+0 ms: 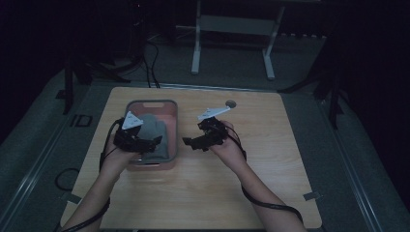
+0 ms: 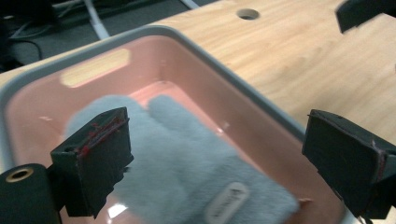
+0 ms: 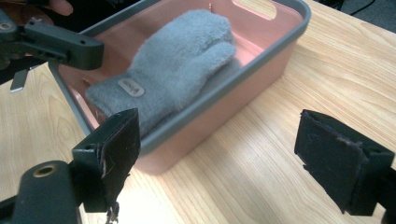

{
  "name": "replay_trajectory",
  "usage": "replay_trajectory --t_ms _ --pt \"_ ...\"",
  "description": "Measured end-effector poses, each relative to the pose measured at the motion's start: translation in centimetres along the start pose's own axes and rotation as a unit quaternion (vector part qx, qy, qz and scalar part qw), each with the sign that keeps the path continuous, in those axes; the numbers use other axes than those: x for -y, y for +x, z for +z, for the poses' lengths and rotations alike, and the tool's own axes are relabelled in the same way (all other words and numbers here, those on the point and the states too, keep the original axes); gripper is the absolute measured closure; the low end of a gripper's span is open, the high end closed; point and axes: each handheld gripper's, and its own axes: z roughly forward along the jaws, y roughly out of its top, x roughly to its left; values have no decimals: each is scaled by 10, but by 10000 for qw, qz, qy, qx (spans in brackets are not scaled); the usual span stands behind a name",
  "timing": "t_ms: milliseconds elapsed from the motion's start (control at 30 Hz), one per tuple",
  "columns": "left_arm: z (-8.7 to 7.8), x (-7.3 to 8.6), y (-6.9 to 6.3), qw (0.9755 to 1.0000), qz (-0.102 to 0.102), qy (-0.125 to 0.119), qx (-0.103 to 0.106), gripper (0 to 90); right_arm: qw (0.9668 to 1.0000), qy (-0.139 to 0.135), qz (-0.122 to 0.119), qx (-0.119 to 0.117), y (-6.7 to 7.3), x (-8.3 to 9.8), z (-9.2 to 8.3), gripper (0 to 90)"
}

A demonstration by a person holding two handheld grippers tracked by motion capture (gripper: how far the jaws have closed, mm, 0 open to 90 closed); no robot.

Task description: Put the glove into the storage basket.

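A pink bin with a grey rim (image 1: 152, 102) (image 2: 233, 79) (image 3: 261, 60) stands on the left half of the wooden table (image 1: 270, 159). A fluffy grey mitten (image 1: 157, 128) (image 2: 187, 158) (image 3: 182, 60) with a small oval label lies flat inside it. My left gripper (image 1: 153, 143) (image 2: 219, 140) hovers over the bin's near end, open, its jaws spread above the mitten's cuff without touching it. My right gripper (image 1: 190, 141) (image 3: 224, 140) is just right of the bin over bare wood, pointed at the bin's side, open with nothing between its jaws.
A round hole (image 1: 230, 104) (image 2: 247, 14) pierces the tabletop near its far edge. Beyond the table stands a white metal frame (image 1: 232, 29), with cables (image 1: 150, 63) on the dark floor. The left gripper's jaw (image 3: 60, 44) crosses the right gripper view's top left.
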Motion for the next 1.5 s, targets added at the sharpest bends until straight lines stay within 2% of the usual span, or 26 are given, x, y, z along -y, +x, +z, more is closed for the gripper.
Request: replay_trajectory --t_ms 133,233,367,433,667,900,1000,1233,1367,1500 --pt "3 -2 -16 9998 164 4 116 84 10000 -29 -41 8 -3 8 -10 143" --pt "6 -3 -28 9993 233 -13 279 84 9999 -43 -87 51 -5 16 -18 143" --pt "9 -3 -42 9984 249 -123 484 84 9999 -69 -88 38 -9 29 -29 143" --pt "12 -3 -47 9978 237 -184 591 84 9999 -67 -78 35 -12 36 -34 143" --pt "23 2 -70 9946 402 -259 925 84 10000 -52 -20 14 -20 63 -50 143" --pt "32 9 -96 9905 587 -268 1210 84 10000 -3 10 0 -32 92 -64 142" --pt "37 12 -107 9889 699 -189 1296 84 10000 9 48 9 -36 104 -69 142" --pt "46 21 -129 9841 890 -197 1522 84 9999 -30 72 -96 -36 130 -77 141" --pt "53 29 -139 9806 965 -200 1696 84 9999 -5 -35 -120 -35 145 -79 141" --pt "60 39 -148 9777 1120 -57 1774 84 9999 29 -34 -167 -35 158 -82 142"
